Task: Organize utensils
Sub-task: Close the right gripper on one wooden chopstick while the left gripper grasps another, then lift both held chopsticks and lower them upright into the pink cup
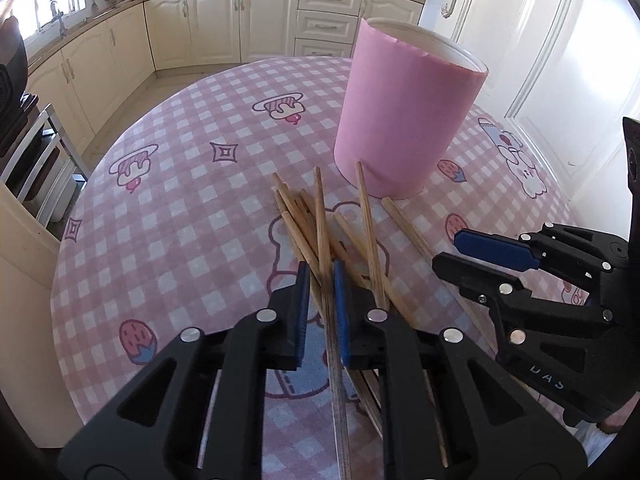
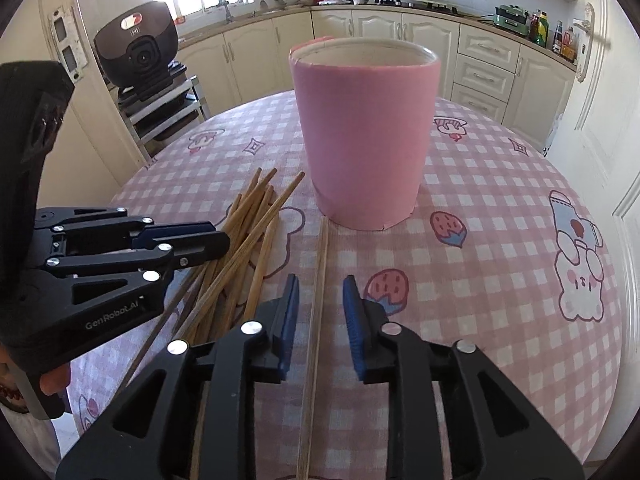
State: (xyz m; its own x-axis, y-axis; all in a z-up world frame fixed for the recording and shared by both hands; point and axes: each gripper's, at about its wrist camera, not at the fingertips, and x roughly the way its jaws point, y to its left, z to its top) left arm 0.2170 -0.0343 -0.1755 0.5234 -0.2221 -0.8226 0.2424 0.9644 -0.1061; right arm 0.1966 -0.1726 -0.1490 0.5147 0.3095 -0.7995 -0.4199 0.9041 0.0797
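A tall pink holder (image 1: 400, 120) (image 2: 364, 140) stands upright on the table. Several wooden chopsticks (image 1: 300, 220) (image 2: 248, 232) lie in a loose heap just in front of it. My left gripper (image 1: 322, 276) is shut on one chopstick (image 1: 320, 208) of this heap, which runs back between its blue pads. In the right wrist view the left gripper (image 2: 216, 240) reaches over the heap from the left. A single chopstick (image 2: 320, 256) (image 1: 404, 220) lies apart on the cloth. My right gripper (image 2: 322, 300) (image 1: 456, 248) is open, and this chopstick lies between the pads without touching them.
The round table (image 1: 180, 208) has a pink checked cloth with cartoon prints. Its far edge curves behind the holder. A dark cooker (image 2: 136, 48) sits on a metal rack to the left. Cream cabinets (image 1: 216, 20) line the back, and a white door (image 1: 560, 60) stands at the right.
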